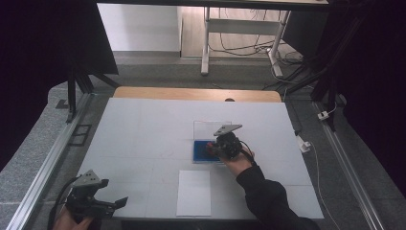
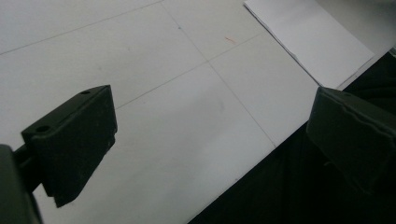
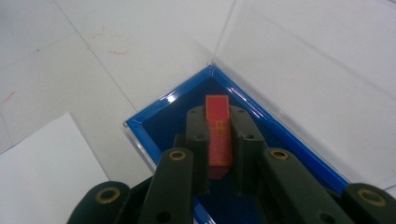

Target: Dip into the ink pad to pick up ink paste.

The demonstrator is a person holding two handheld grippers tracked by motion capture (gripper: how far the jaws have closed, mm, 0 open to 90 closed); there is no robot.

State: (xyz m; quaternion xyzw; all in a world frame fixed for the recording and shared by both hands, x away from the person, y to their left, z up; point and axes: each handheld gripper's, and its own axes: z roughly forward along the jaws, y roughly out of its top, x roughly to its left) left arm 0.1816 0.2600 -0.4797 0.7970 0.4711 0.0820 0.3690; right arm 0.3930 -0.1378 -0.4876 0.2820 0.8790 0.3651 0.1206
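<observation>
— So where does the right tool [image 3: 219, 140] stand?
— Clamped on the red block [image 3: 218, 135], low inside the blue case [image 3: 154, 122]. It should rise straight, clear of the walls. The left tool [image 2: 205, 144] waits open above the bench [image 2: 187, 116].

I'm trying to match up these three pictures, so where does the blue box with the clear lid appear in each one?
High view: the blue box lies right of the table's centre, partly under the right gripper.
Left gripper view: not in this picture.
Right gripper view: it spans the lower middle, around the jaws shut on a red block.
Shared landmark: the white sheet of paper, near the box, appears in all three.
</observation>
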